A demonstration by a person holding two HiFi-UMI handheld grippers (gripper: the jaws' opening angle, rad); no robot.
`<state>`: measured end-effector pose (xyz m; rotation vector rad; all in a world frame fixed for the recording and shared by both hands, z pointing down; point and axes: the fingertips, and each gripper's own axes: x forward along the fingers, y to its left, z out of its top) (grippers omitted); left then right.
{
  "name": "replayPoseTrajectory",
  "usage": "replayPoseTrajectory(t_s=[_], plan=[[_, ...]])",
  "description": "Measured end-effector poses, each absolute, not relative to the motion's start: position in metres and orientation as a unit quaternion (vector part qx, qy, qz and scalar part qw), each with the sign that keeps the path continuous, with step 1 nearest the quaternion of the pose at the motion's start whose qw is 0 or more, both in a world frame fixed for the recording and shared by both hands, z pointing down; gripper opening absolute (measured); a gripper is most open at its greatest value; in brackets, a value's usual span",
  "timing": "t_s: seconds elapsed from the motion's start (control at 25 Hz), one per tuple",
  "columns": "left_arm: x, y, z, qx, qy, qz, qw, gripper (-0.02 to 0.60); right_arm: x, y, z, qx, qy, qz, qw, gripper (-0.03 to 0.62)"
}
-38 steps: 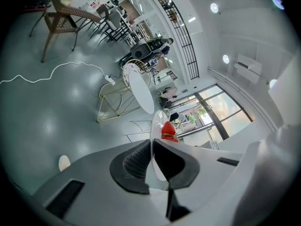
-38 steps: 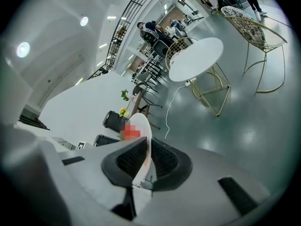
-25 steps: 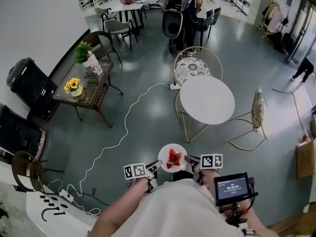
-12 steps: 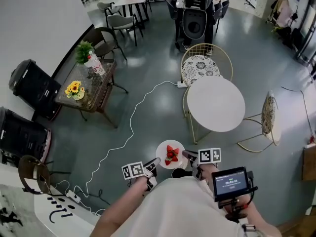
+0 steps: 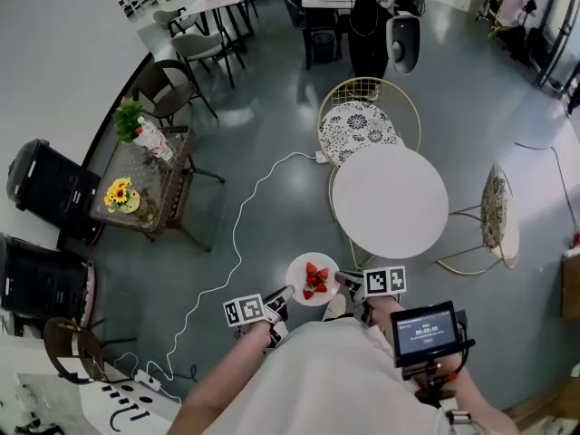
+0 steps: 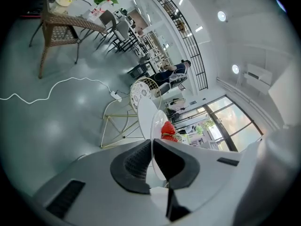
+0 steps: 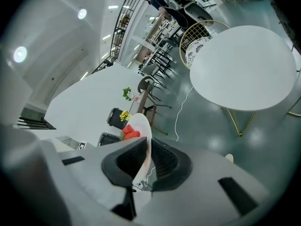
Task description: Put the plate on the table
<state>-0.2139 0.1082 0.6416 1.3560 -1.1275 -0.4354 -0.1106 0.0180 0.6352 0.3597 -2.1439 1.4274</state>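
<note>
the left claw (image 6: 152, 145) pinches the rim of a white plate (image 6: 156, 122), seen edge-on, with red strawberries (image 6: 168, 130) on it. beyond stands a round white table (image 6: 144, 111) on gold legs, with a chair (image 6: 140, 91) behind it. a white cable (image 6: 61, 84) lies on the grey floor (image 6: 56, 126).

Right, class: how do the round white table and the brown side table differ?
The round white table is bare; the brown side table carries sunflowers and a green plant. The white table's top is round, the brown one's rectangular. Both stand on the grey floor.
</note>
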Motion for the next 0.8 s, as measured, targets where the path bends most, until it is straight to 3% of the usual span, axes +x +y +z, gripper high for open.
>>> replayPoseTrajectory(t_s=[0.8], plan=[[-0.230,-0.008,0.642,0.610,-0.463,-0.164,0.622,0.020,-0.120,-0.086,0.628,0.137,-0.815,0.517,0.221,0.028]])
